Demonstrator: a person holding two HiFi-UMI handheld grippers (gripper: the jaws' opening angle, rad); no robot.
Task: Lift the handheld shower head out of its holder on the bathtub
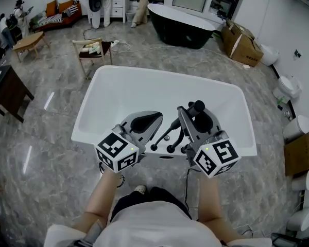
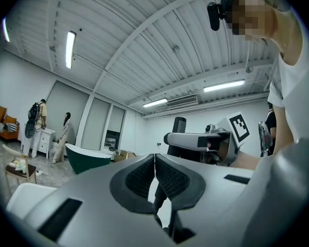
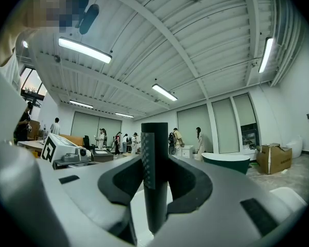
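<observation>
The right gripper [image 3: 155, 175] grips the black shower head [image 3: 154, 143] by its handle (standing upright) at the near rim of the white bathtub [image 1: 95, 99]. The left gripper [image 2: 154, 173], just beside it, is closed on nothing.

This was a big showroom-like hall, not a home bathroom. A white rectangular bathtub [image 1: 85, 104] stood on open grey marble-look tiled floor [image 1: 46, 153]. Farther off were a black oval bathtub [image 1: 180, 27], white toilets [image 1: 287, 86], brown cardboard boxes [image 1: 242, 45] and an orange sofa [image 1: 62, 12], all under a ribbed white metal ceiling [image 3: 195, 40].
</observation>
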